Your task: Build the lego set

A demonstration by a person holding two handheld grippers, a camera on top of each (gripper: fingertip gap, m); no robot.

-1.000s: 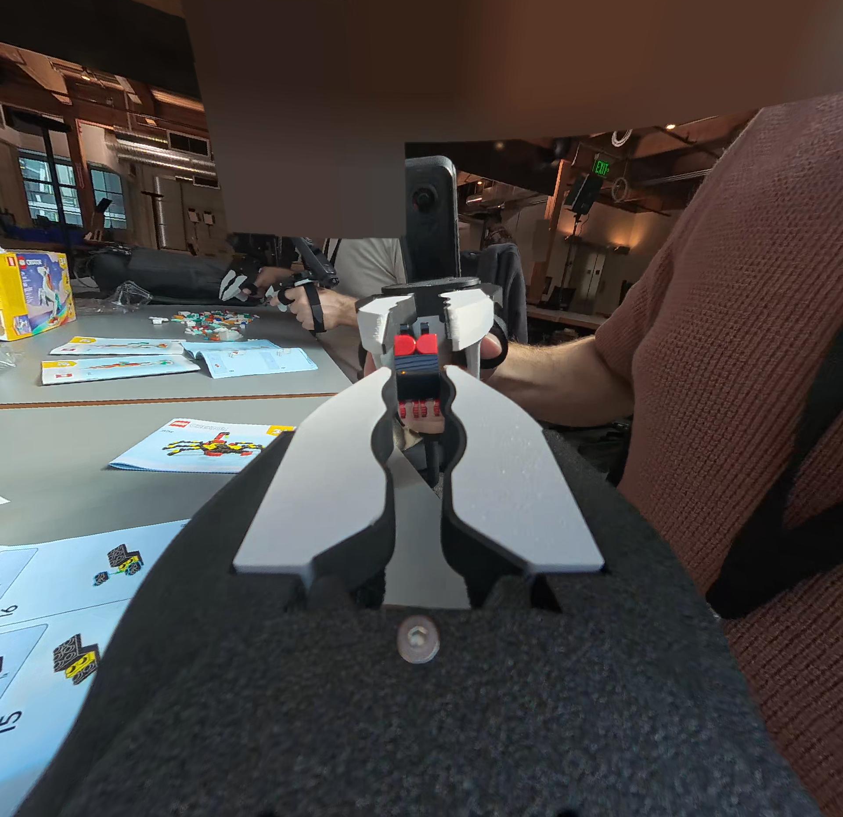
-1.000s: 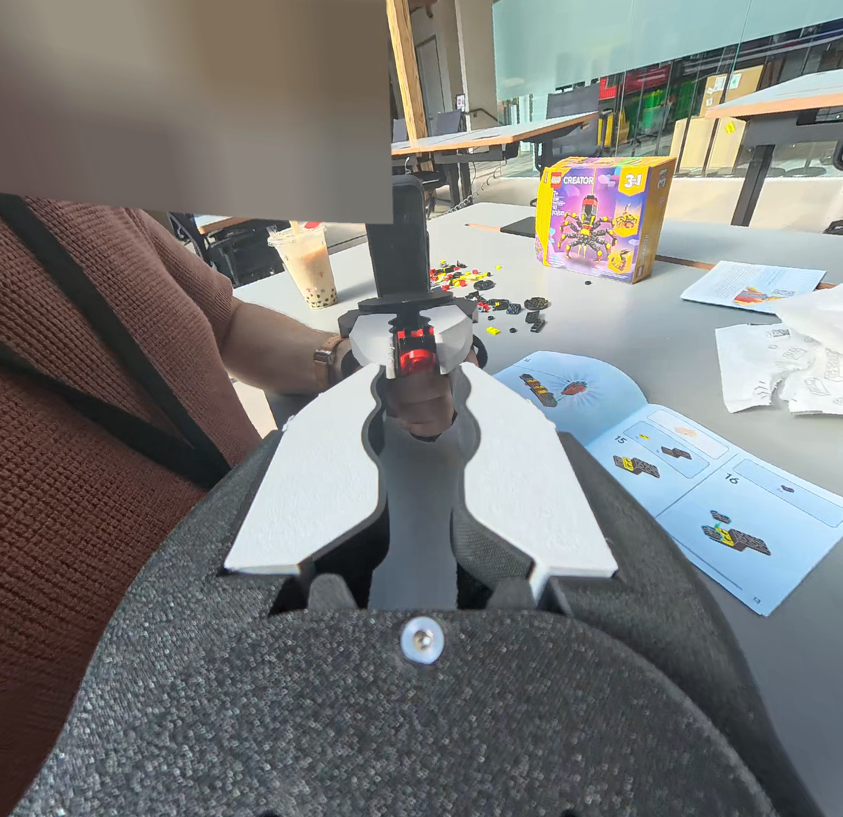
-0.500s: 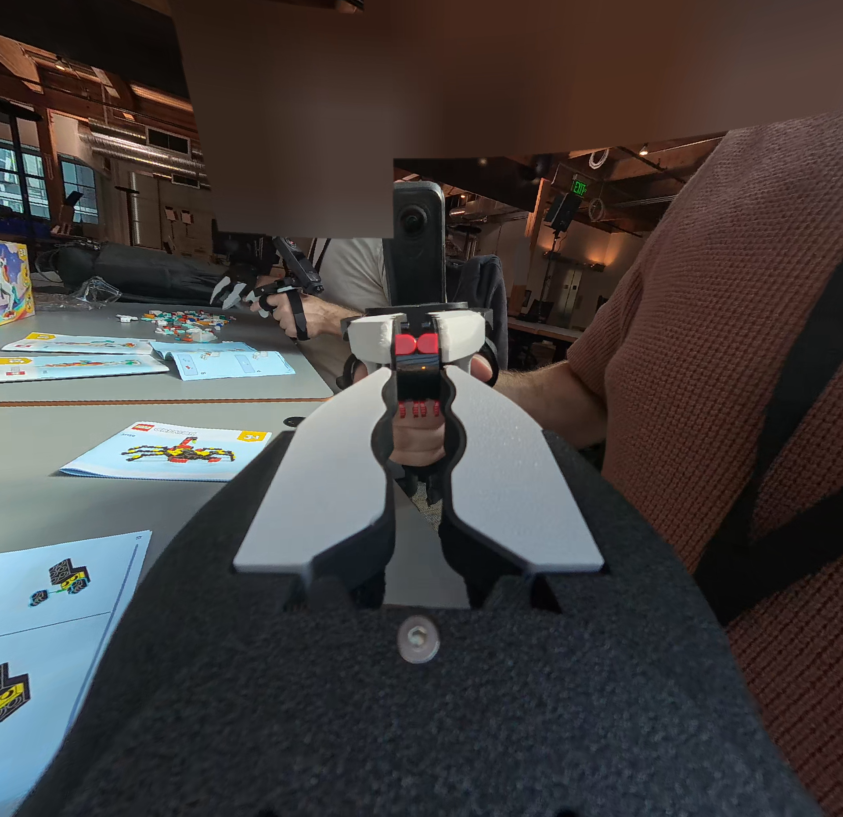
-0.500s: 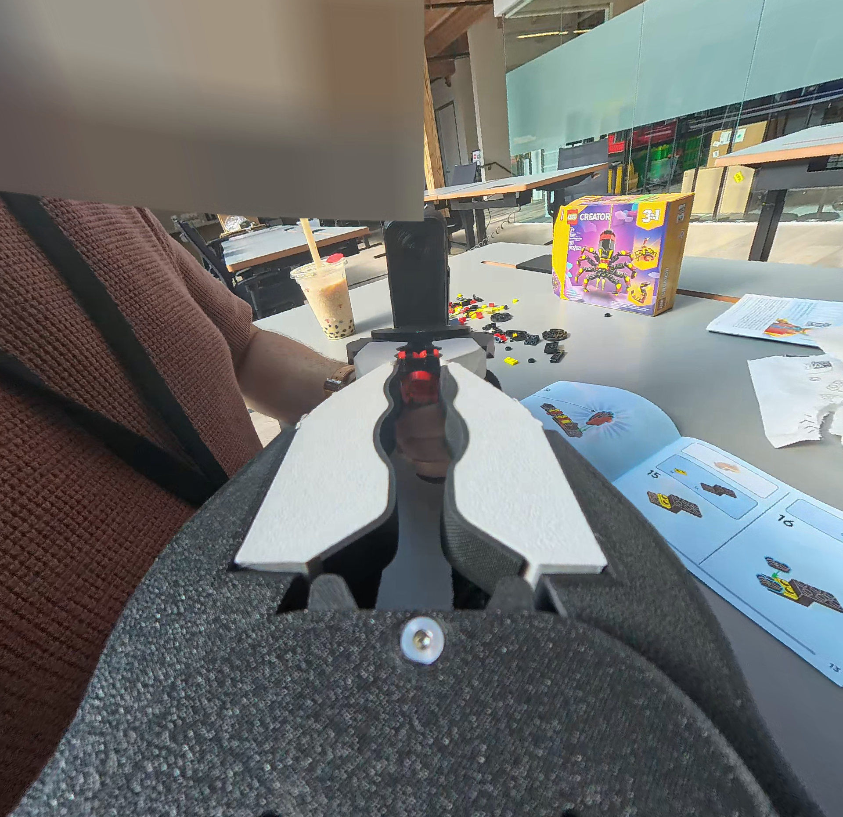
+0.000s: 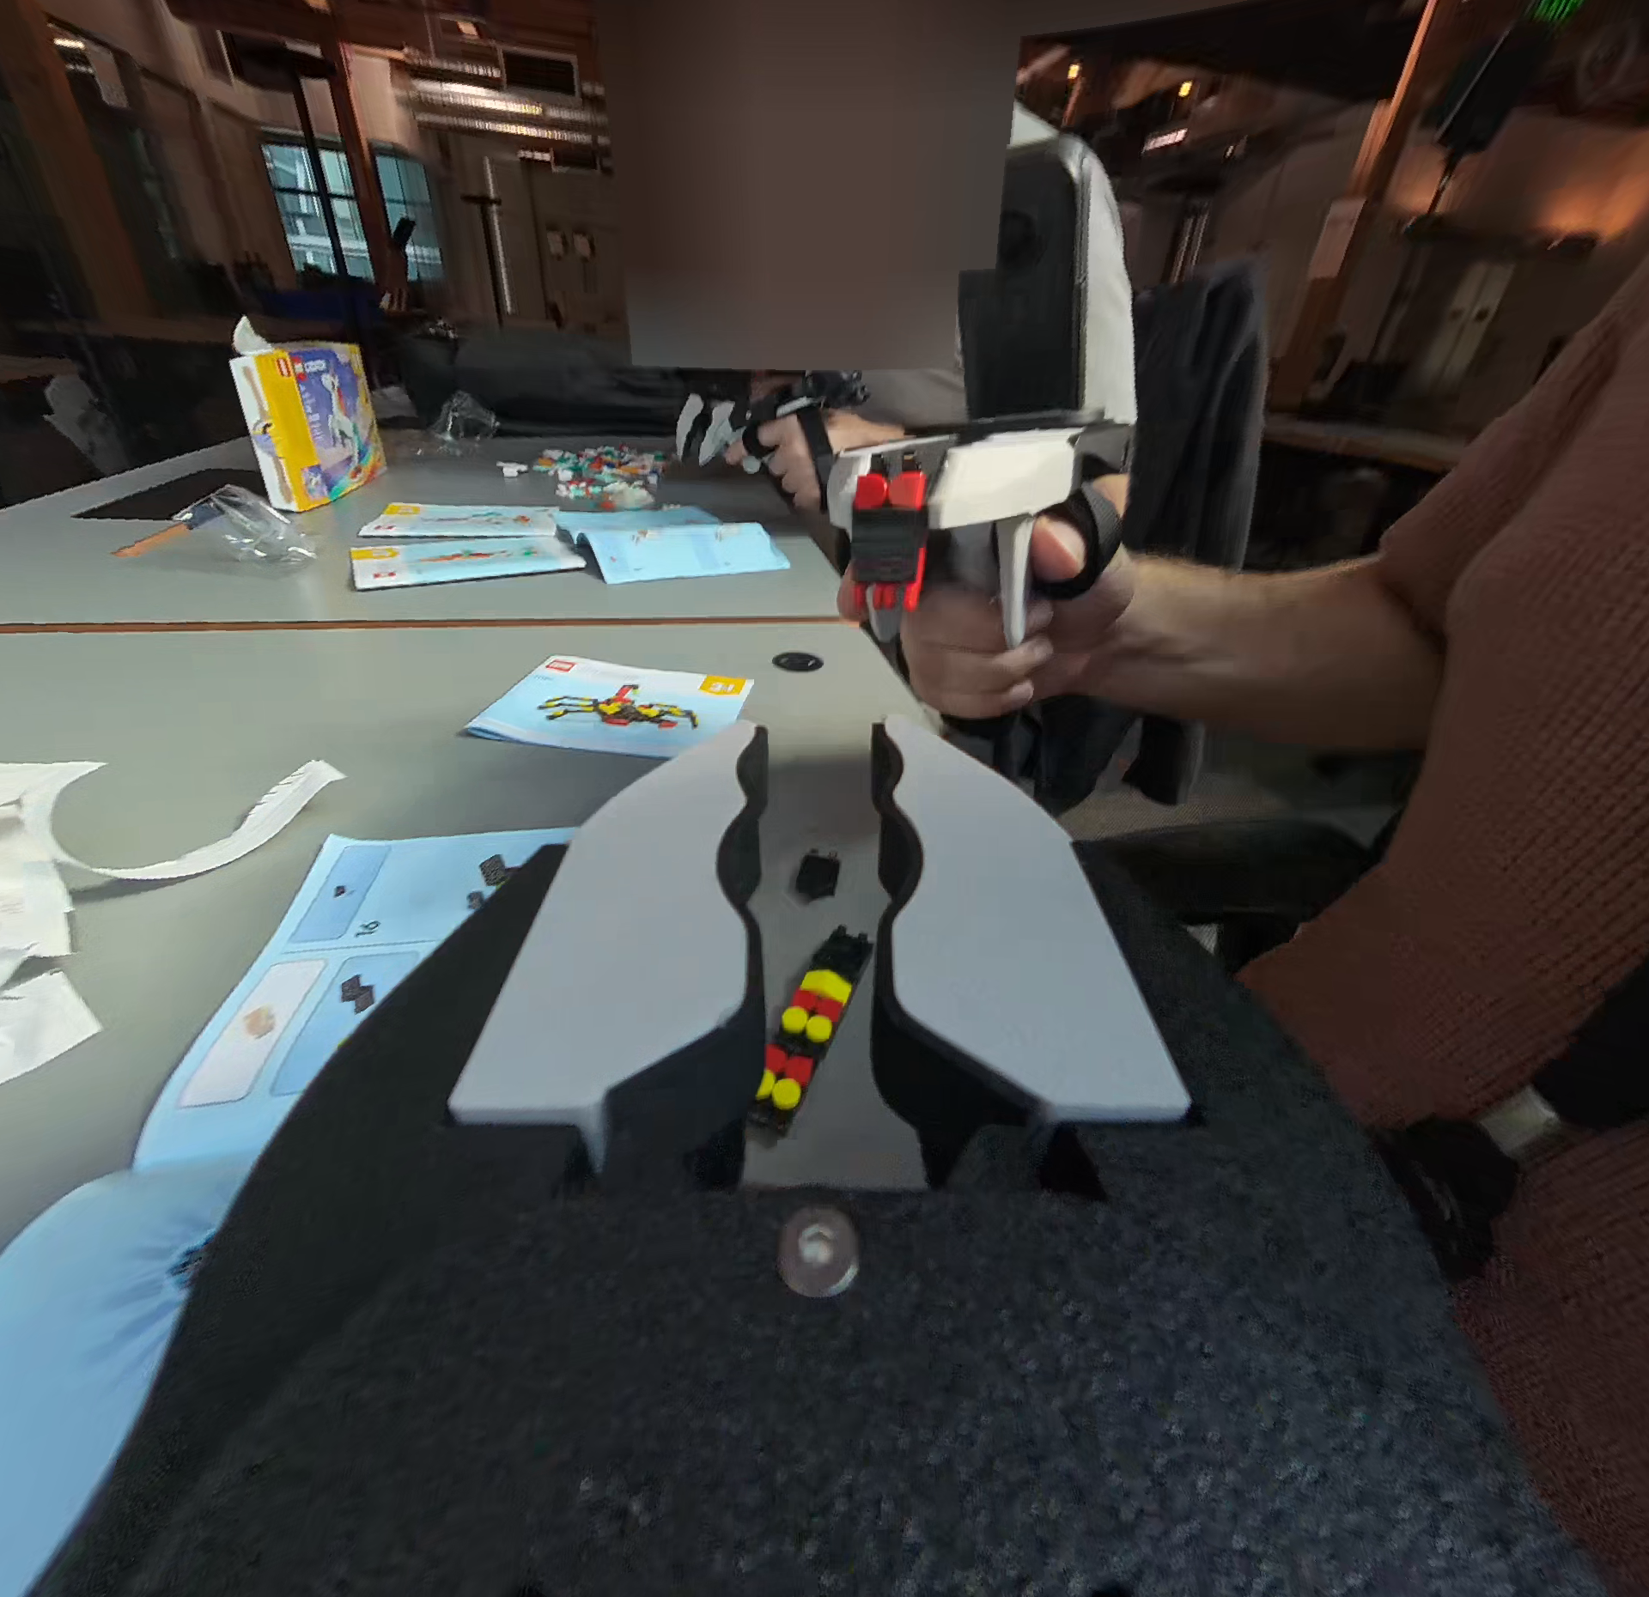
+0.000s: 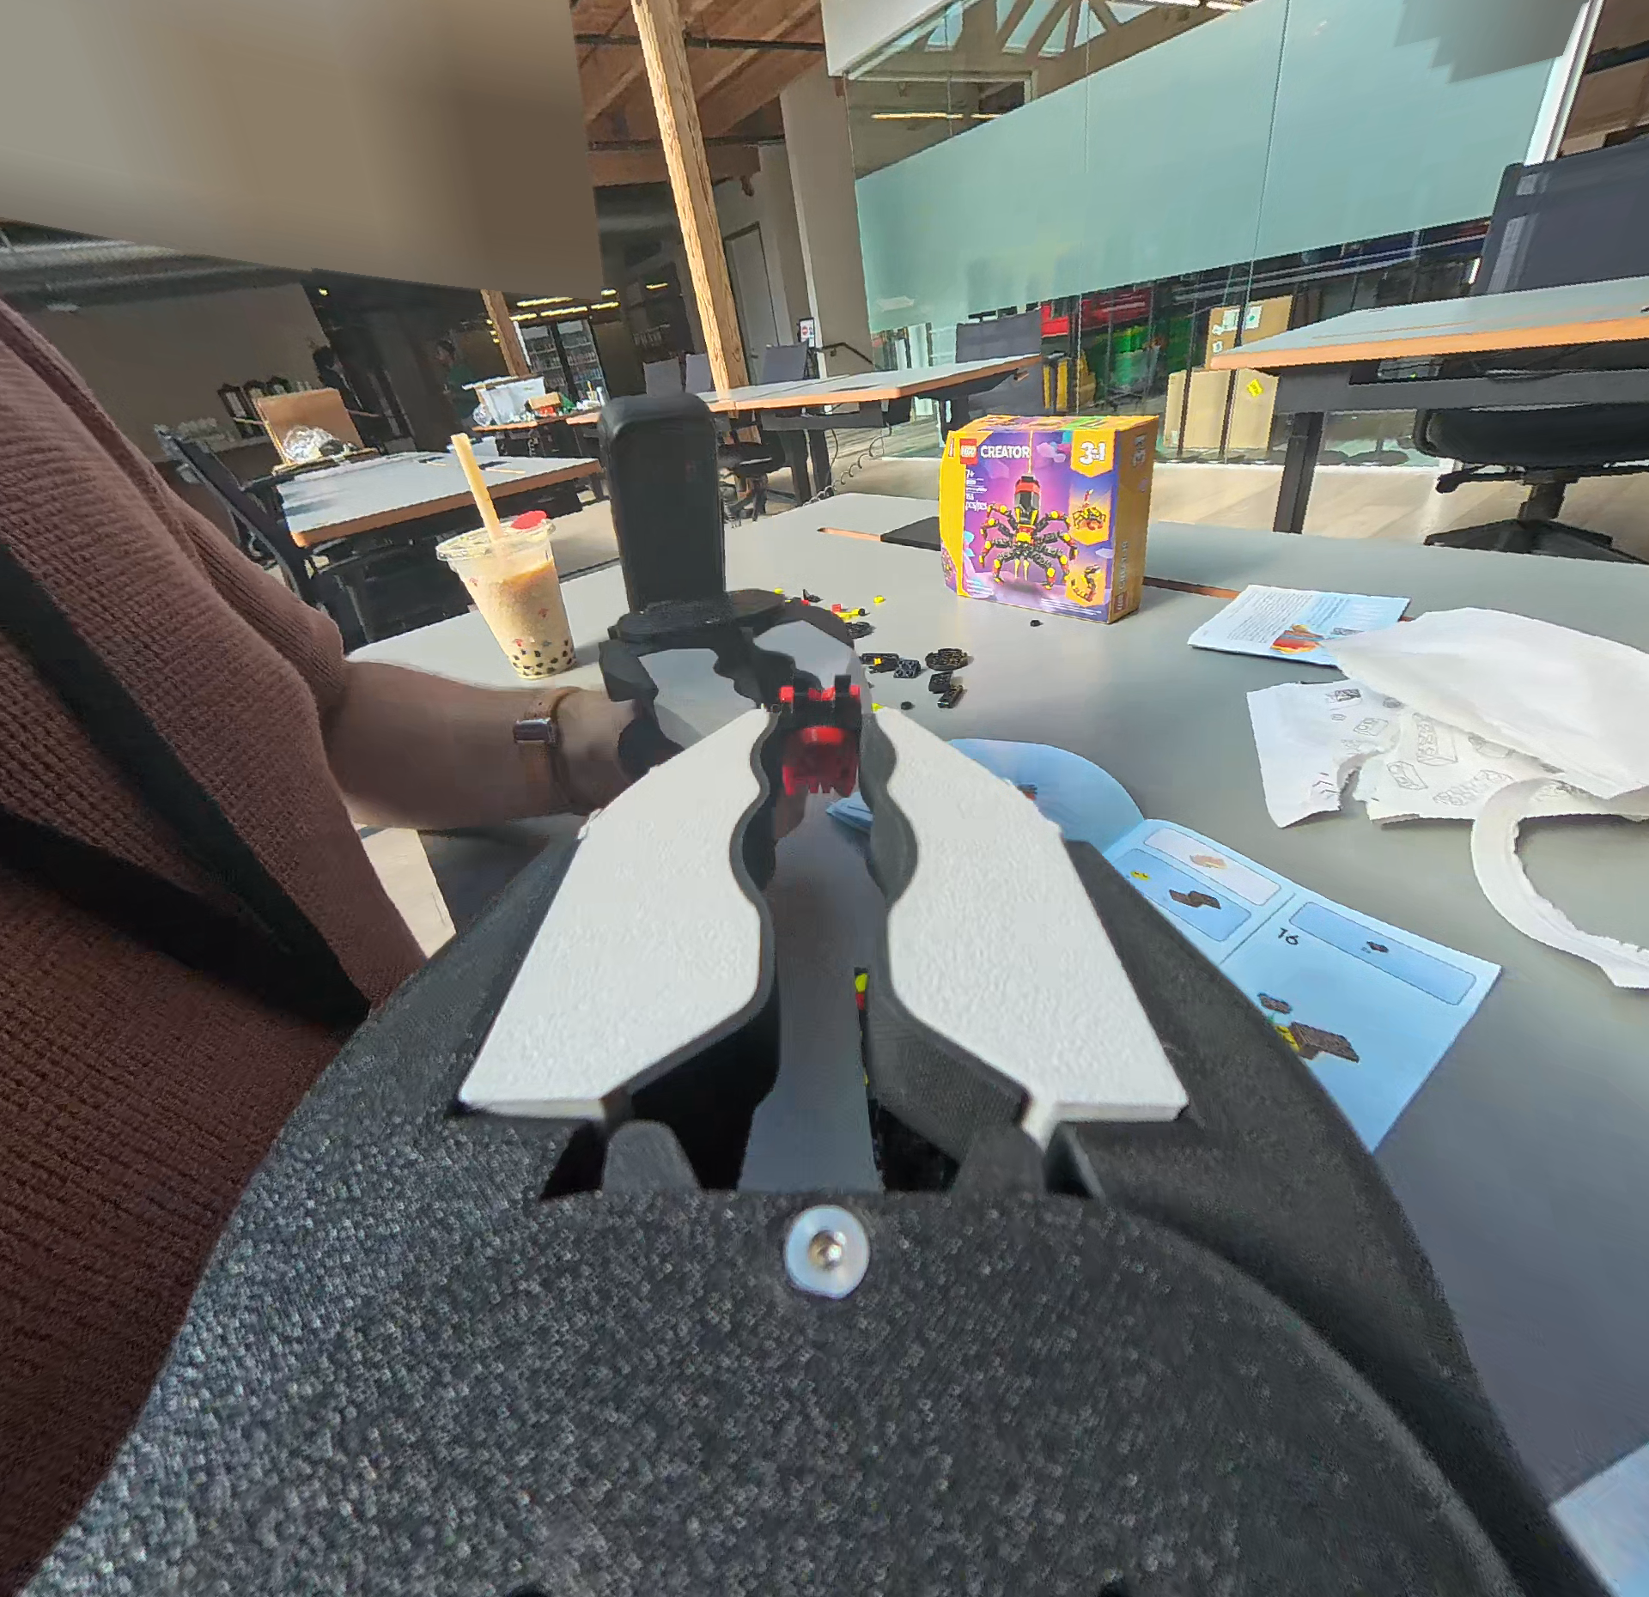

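My right gripper [image 6: 816, 717] is shut on a small black and red lego assembly [image 6: 816, 756] and holds it in the air above the table edge. It also shows in the left wrist view [image 5: 870, 477], with the assembly [image 5: 885, 539] hanging from its tips. My left gripper [image 5: 818, 738] is open and empty, low over the grey table [image 5: 223, 707]. Between its fingers, on the table, lie a long black strip with red and yellow studs [image 5: 807, 1028] and a small black piece [image 5: 816, 872]. In the right wrist view the left gripper [image 6: 741, 662] sits just behind the assembly.
An open instruction booklet [image 6: 1249, 912] lies to the right, torn white paper bags [image 6: 1472, 733] beyond it. Loose black, red and yellow pieces [image 6: 928, 662], the set's box [image 6: 1044, 519] and a drink cup [image 6: 513, 591] stand farther back. A closed booklet [image 5: 616, 707] lies ahead of the left gripper. The tips of one gripper are about 6 centimeters away from the tips of the other.
My left gripper has let go of the assembly, opened and dropped toward the table. The right gripper keeps the assembly and has drawn apart from the left.
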